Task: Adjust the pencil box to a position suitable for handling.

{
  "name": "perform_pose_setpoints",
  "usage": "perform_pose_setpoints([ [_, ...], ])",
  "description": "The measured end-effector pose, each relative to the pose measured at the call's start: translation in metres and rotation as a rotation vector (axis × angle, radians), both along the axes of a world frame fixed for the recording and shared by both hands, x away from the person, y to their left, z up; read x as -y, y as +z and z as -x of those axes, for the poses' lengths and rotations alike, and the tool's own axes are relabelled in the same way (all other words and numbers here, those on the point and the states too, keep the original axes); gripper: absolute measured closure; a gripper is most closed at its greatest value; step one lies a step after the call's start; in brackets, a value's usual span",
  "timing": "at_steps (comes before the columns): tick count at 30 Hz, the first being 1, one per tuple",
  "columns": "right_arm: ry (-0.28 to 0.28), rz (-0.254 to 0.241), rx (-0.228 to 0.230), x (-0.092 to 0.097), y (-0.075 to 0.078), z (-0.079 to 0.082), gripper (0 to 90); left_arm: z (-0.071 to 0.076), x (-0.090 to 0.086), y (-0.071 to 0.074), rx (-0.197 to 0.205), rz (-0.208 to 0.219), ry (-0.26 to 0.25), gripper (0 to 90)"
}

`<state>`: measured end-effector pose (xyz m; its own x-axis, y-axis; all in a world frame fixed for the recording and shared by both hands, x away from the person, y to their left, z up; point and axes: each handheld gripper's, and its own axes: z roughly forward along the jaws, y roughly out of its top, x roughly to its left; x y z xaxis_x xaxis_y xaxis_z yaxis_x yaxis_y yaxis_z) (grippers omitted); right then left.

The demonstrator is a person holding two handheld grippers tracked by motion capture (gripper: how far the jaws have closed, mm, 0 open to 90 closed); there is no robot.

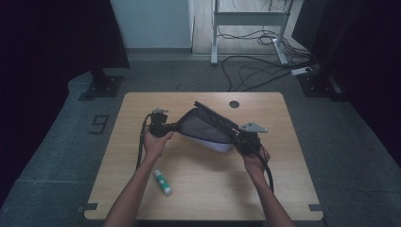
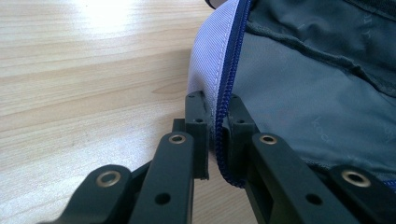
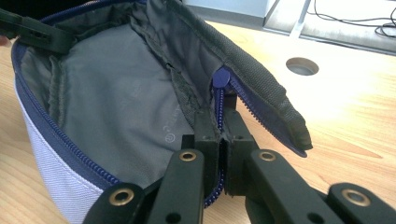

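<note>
Your left gripper (image 2: pixel 215 140) and right gripper (image 3: pixel 223 142) each clench the rim of the open pouch (image 1: pixel 208 130), stretched between them, glue stick (image 1: pixel 162 182) nearest your left arm.

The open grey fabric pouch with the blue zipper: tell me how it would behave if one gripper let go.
The grey fabric pouch with the blue zipper would probably sag shut: its lining wrinkles and its black flap droops. It seems light, held spread between the left gripper and right gripper by thin edges alone.
</note>
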<state>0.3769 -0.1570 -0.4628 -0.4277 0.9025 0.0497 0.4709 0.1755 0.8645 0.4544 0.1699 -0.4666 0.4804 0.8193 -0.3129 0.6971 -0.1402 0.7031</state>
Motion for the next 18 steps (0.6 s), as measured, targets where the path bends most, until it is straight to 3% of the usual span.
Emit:
perform_pose_setpoints([
  [18,0.033,-0.025,0.025,-0.002,0.005,0.014,85.8,0.018,-0.007,0.004,0.004,0.001,-0.020,83.6],
])
